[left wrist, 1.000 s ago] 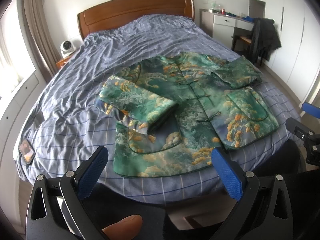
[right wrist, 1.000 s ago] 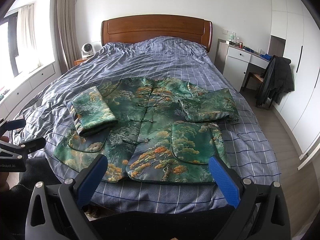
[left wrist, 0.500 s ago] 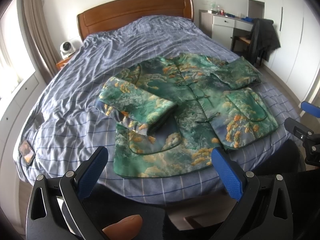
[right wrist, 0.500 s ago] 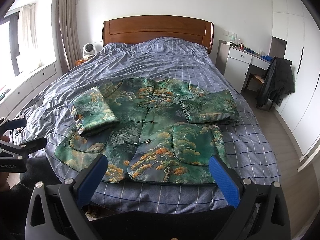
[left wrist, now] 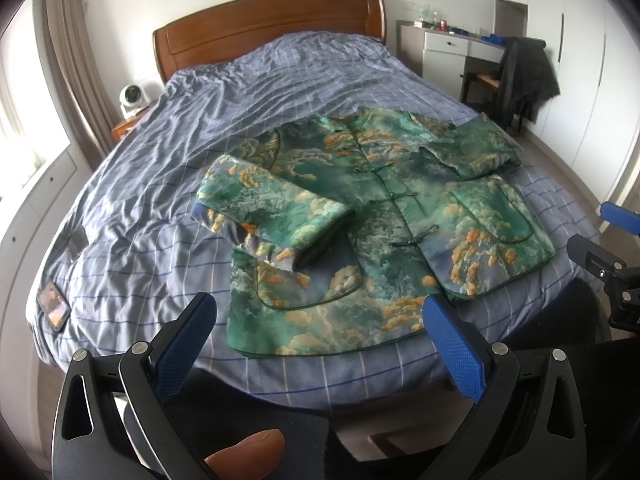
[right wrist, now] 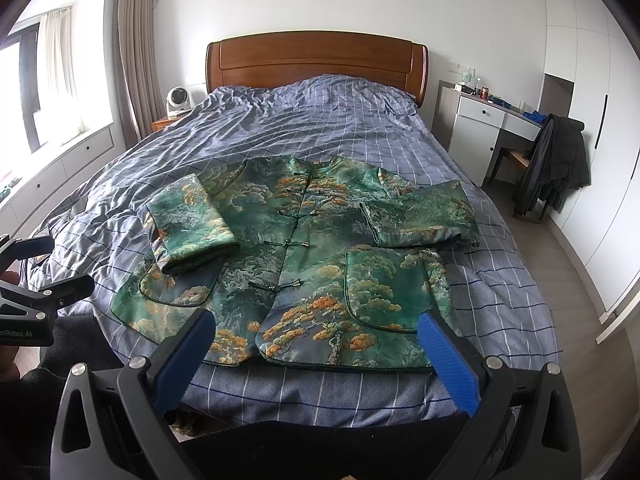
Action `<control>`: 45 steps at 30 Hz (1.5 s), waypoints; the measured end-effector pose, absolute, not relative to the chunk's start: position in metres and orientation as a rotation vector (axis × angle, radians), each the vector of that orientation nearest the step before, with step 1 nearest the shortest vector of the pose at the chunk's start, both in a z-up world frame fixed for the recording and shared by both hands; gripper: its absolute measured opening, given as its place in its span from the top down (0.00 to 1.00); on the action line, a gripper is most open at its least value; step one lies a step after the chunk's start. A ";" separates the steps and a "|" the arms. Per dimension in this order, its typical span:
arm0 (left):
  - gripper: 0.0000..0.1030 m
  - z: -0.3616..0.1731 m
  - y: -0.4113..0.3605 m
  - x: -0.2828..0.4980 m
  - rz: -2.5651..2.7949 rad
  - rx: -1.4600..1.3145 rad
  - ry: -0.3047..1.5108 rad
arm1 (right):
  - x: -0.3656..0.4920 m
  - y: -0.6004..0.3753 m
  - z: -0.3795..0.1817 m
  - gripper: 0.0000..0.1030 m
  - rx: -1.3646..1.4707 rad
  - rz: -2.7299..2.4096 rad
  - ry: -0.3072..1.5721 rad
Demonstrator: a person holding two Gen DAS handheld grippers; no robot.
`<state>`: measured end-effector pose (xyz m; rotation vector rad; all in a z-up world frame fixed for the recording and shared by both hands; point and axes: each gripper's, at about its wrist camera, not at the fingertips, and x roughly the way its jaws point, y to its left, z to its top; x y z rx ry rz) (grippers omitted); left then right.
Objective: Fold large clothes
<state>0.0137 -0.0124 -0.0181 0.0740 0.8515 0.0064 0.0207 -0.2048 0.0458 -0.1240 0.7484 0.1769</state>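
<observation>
Green jacket (right wrist: 304,264) flat on bed (right wrist: 500,280), sleeves folded in; right gripper (right wrist: 316,344) agape, empty

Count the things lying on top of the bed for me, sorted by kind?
Green patterned jacket: 1
Phone: 1
Small dark flat object, kind unclear: 1
Total: 3

Open bed around the jacket, clutter only at the edges

Bare checked cover lies beyond and left of the jacket (right wrist: 304,264); a phone (left wrist: 53,306) sits at the bed's (right wrist: 320,120) left corner, and the chair with a dark coat (right wrist: 554,168) crowds the right aisle.
</observation>
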 end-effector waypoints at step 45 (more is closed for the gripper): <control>0.00 -0.015 -0.011 0.010 0.033 0.080 0.842 | 0.166 -0.387 -0.111 0.88 0.184 0.260 1.194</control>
